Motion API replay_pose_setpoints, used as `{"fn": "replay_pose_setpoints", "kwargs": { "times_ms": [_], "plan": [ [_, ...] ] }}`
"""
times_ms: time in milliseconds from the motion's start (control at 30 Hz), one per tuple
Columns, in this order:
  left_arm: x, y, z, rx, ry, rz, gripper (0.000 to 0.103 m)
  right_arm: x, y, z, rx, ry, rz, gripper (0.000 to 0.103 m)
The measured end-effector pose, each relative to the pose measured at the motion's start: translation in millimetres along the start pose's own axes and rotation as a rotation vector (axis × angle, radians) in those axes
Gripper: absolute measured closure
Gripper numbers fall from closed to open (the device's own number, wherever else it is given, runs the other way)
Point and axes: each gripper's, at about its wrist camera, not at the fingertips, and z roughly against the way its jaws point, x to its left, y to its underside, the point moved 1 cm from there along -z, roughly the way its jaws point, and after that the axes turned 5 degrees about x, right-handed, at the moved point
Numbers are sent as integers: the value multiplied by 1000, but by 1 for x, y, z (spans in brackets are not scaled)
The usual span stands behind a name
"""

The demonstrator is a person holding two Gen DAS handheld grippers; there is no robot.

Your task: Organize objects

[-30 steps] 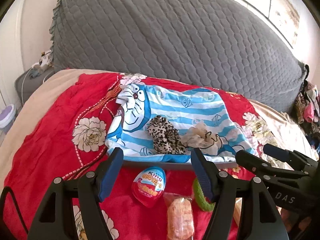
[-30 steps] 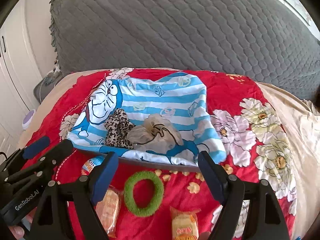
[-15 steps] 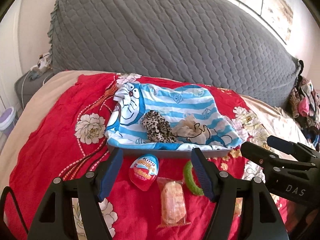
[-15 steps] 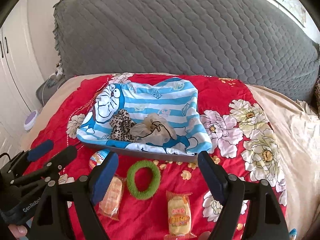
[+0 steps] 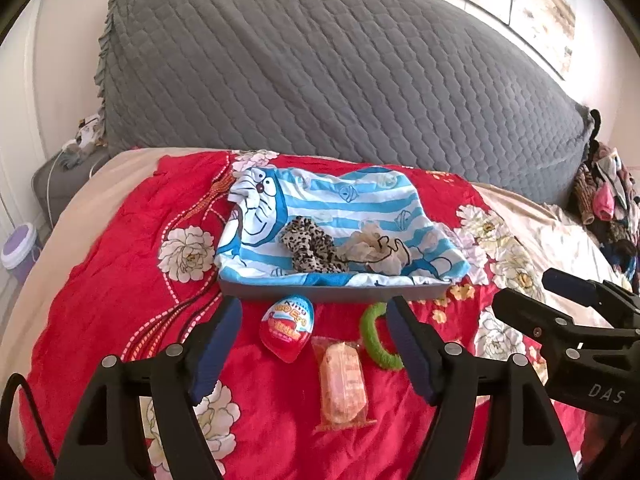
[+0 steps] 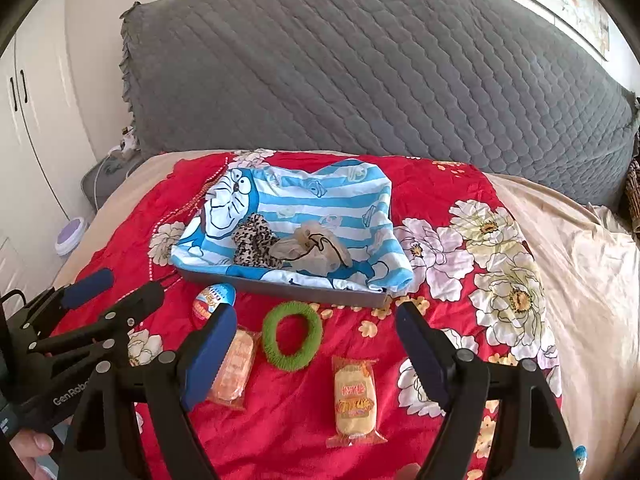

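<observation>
A shallow tray (image 5: 332, 291) (image 6: 304, 291) lined with blue striped cartoon cloth lies on the red floral bedspread. In it lie a leopard scrunchie (image 5: 310, 245) (image 6: 254, 246) and a beige scrunchie (image 5: 374, 249) (image 6: 316, 249). In front of the tray lie a red King egg (image 5: 287, 327) (image 6: 214, 300), a green hair ring (image 5: 376, 338) (image 6: 293, 336), an orange snack packet (image 5: 342, 390) (image 6: 234, 364) and a yellow snack packet (image 6: 355, 394). My left gripper (image 5: 314, 344) is open and empty above the egg and orange packet. My right gripper (image 6: 314, 350) is open and empty above the green ring.
A big grey quilted headboard (image 5: 320, 80) stands behind the bed. A pile of clothes (image 5: 608, 208) lies at the far right. A purple container (image 5: 18, 246) and a grey bedside unit (image 5: 60, 184) stand left of the bed. White cupboards (image 6: 24, 120) are further left.
Both grippers have pulled back and up from the tray, so more of the bed shows. The yellow snack packet has come into the right wrist view. Nothing was picked up.
</observation>
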Motion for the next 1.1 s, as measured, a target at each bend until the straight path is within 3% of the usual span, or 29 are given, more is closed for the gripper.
{"fn": "replay_pose_setpoints", "kwargs": {
  "times_ms": [500,1100],
  "plan": [
    [3,16,21,13,-10,-19,26,5,16,32,-38,12,40,22],
    [-16,38,43,45,-19,-81,26,1,46,43,-4,10,49,22]
  ]
}}
